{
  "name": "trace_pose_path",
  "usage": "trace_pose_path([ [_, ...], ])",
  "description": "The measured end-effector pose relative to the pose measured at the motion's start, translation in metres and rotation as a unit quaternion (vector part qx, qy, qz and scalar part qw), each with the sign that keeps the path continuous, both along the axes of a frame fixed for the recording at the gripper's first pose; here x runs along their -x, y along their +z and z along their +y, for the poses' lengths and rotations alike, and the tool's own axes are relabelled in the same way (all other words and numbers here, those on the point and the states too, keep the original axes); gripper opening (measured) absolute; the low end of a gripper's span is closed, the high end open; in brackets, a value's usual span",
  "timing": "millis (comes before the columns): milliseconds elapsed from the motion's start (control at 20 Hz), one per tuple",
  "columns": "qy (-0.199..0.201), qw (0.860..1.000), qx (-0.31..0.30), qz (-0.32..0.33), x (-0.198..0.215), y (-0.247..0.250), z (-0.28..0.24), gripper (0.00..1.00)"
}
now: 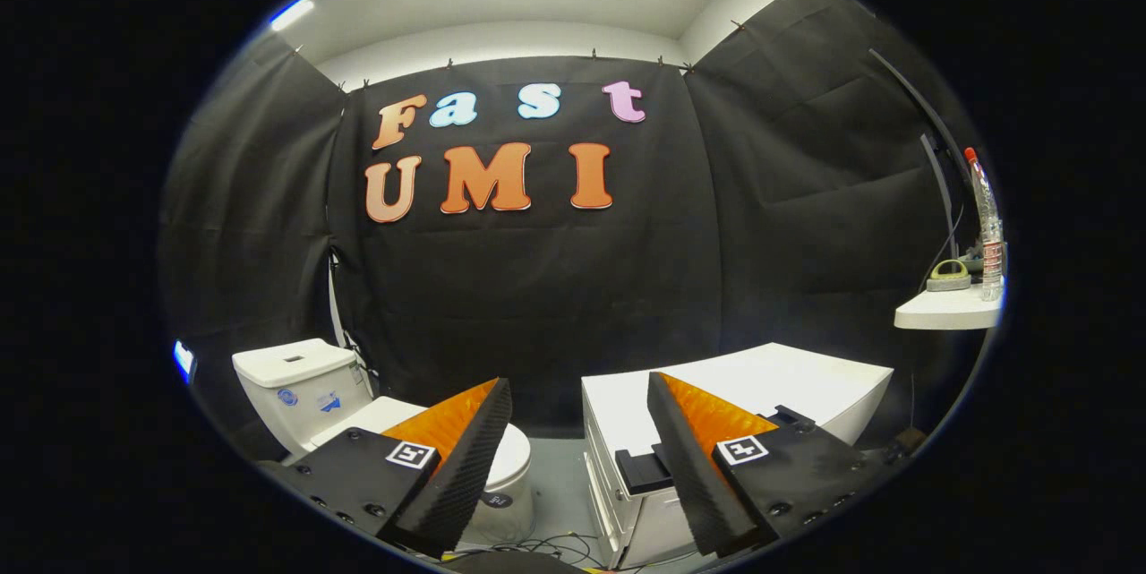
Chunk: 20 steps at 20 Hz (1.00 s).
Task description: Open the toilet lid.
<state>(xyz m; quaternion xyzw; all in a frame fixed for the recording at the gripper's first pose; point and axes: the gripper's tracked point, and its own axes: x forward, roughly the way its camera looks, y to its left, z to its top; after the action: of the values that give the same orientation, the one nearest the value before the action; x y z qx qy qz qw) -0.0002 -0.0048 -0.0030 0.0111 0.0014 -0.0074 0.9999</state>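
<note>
The work looks to be at its approach stage: the white ceramic toilet point(309, 390) stands low against the black cloth wall, partly behind the left finger of the tongs point(573, 453), and its white oval lid point(515, 458) lies flat and closed on the bowl. The tongs stand wide apart, holding and touching nothing, with grey floor in the gap between the fingers. A white rectangular cabinet point(806, 381) sits beyond the right finger. The next move probably calls for swinging left and down to bring a fingertip under the lid's front edge.
</note>
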Motion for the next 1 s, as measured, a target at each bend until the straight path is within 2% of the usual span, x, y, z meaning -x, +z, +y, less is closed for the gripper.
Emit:
trace_pose_path([
  [250, -0.005, 1.000, 0.010, -0.023, -0.010, 0.015, -0.001, 0.98],
  [350, -0.012, 0.999, 0.015, -0.034, -0.022, 0.029, 0.003, 0.98],
  [550, 0.002, 0.998, 0.015, -0.065, -0.063, 0.059, 0.040, 0.98],
  [700, 0.017, 0.998, -0.027, -0.058, -0.086, 0.037, 0.083, 0.97],
  [850, 0.018, 0.997, -0.070, -0.041, -0.100, -0.005, 0.118, 0.97],
  [1000, 0.021, 0.993, -0.110, 0.028, -0.089, -0.071, 0.148, 0.97],
])
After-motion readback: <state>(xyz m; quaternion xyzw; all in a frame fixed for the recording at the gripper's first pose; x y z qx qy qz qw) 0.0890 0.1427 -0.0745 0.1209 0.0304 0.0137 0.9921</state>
